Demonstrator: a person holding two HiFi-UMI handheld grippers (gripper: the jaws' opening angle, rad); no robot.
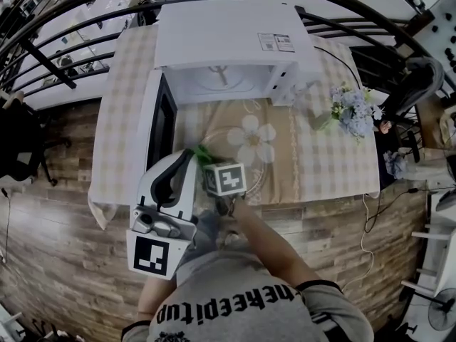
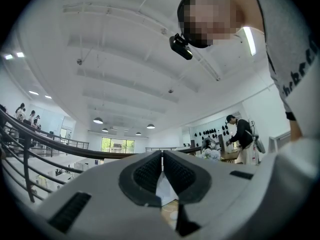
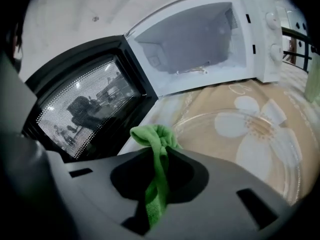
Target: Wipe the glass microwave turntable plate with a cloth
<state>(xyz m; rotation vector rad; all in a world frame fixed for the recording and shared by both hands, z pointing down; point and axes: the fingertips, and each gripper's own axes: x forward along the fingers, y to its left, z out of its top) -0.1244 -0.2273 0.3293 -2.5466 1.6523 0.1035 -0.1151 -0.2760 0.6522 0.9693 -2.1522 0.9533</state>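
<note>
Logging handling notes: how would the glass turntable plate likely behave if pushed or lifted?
Clear glass, so the turntable plate is probably stiff and breakable. Lying flat on the tablecloth, it would likely slide or drag fabric, not tip. Its smooth rim may slip.

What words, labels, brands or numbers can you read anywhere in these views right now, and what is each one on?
"heepitup", about; the first letters are unclear: print on the person's shirt.
Sticker on top of the microwave: print too small to read.
Square black-and-white markers on the two cubes: patterns only, no words.
Microwave dials: no markings legible.
</note>
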